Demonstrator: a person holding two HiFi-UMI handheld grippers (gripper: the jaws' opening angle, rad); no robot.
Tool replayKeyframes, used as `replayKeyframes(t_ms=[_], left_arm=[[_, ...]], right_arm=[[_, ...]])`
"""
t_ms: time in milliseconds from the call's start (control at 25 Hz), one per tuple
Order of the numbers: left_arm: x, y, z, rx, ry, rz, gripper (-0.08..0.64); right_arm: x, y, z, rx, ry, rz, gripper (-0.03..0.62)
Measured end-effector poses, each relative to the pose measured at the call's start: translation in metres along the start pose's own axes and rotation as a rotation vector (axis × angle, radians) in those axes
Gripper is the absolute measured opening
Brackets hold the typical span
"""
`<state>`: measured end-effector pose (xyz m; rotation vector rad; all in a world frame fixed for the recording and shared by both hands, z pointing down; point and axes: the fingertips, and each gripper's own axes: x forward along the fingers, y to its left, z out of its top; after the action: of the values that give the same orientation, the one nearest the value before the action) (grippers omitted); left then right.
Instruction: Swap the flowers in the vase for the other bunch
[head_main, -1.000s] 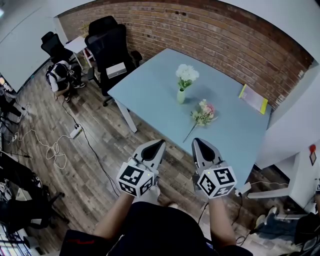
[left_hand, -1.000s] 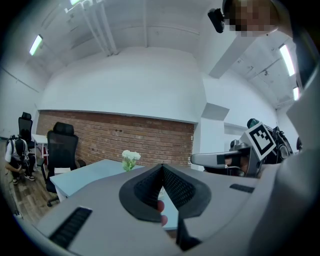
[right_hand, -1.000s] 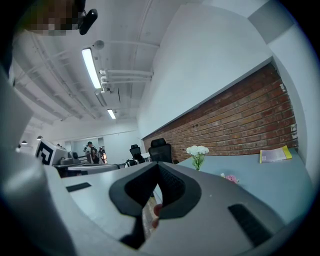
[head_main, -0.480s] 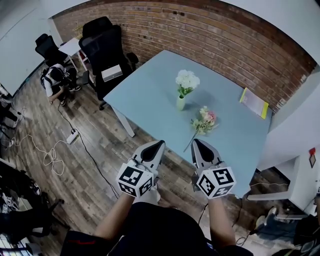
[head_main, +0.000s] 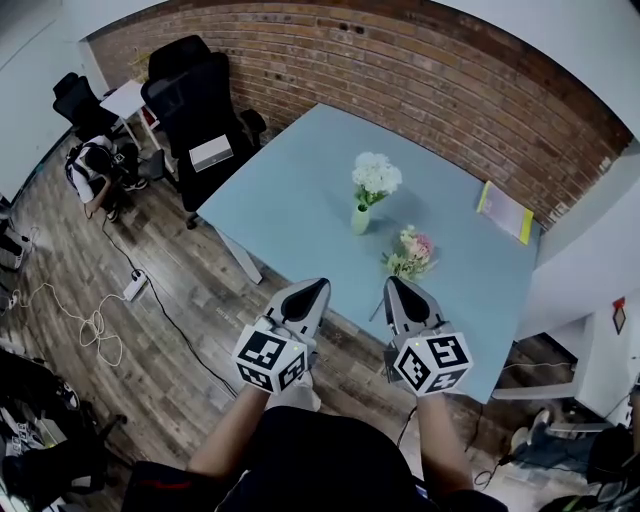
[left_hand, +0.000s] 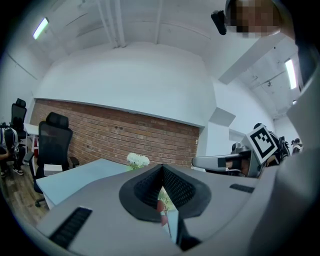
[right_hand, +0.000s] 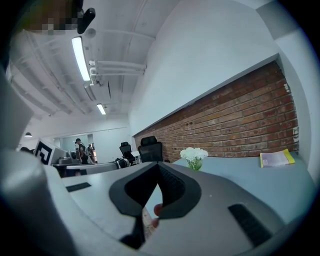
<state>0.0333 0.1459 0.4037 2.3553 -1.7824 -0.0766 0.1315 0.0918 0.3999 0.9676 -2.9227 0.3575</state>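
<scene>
Left gripper (head_main: 320, 285) and right gripper (head_main: 391, 283) are clenched empty; white flowers (head_main: 376, 175) at centre seem light, crushable (pinch stems above vase (head_main: 360, 220)).

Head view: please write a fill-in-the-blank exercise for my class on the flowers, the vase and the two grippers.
1. The small pale green vase holds ____ flowers.
2. The pink-and-cream bunch lies flat on the light blue table, not in the ____.
3. The left gripper and the right gripper both have their jaws ____.
4. The yellow booklet lies near the ____ wall.

Missing words: white; vase; shut; brick.
</scene>
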Motion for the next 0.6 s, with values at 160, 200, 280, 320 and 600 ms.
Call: replayKeyframes(t_ms=[160,200,280,320,600], left_arm=[[0.008,0.019,0.009,-0.017,-0.007,-0.017,0.002],[0.01,0.024,0.012,-0.021,-0.01,-0.021,0.002],[0.012,0.033,0.016,-0.026,-0.015,-0.029,0.002],[0.013,0.038,0.017,-0.03,-0.017,-0.034,0.002],[0.018,0.073,0.024,-0.062,-0.02,-0.045,0.002]], right_arm=[[0.017,0.002,0.006,-0.011,0.014,-0.015,0.012],[0.022,0.002,0.008,-0.015,0.017,-0.017,0.012],[0.031,0.003,0.011,-0.022,0.022,-0.022,0.012],[0.036,0.004,0.013,-0.025,0.024,-0.023,0.012],[0.068,0.013,0.015,-0.038,0.043,-0.035,0.012]])
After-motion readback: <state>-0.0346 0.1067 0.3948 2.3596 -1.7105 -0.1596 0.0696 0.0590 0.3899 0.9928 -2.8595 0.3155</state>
